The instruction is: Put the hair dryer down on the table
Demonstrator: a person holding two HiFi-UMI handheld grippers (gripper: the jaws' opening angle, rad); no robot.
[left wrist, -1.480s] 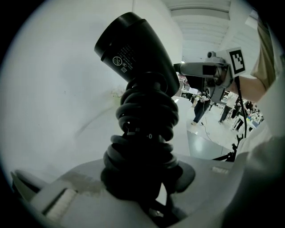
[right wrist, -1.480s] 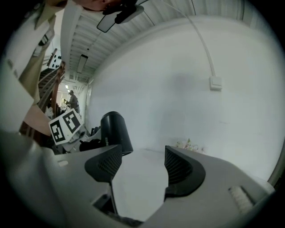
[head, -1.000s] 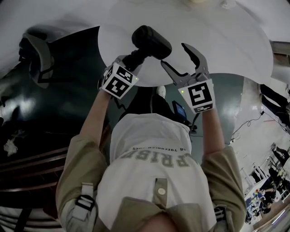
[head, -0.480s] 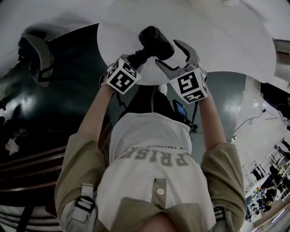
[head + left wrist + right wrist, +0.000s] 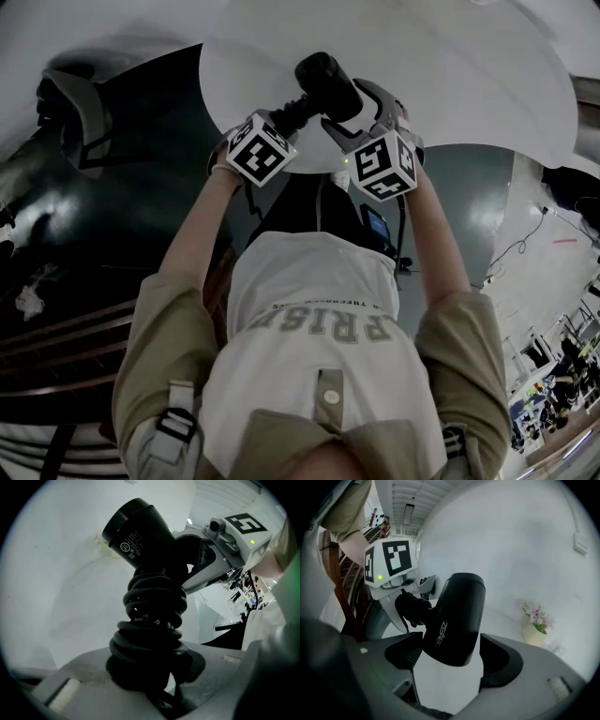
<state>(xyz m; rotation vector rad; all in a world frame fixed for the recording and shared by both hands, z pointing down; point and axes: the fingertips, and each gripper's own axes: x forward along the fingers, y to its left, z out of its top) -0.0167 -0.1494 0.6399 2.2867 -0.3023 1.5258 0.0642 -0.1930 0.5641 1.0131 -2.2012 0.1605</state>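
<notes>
**White surface below, hair dryer awaiting set-down**

I am holding its cord-wrapped handle clamped in my left gripper, barrel ahead. My right gripper, jaws just opening wide, is straddling that barrel without pressing. Set-down, I judge, is pending: lowering gently, then releasing.

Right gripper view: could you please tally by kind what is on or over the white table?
Hair dryer: 1
Grippers: 2, the left gripper on its handle and the right gripper, jaws just opened wider, about its barrel
Flower pot: 1
Total: 4
</notes>
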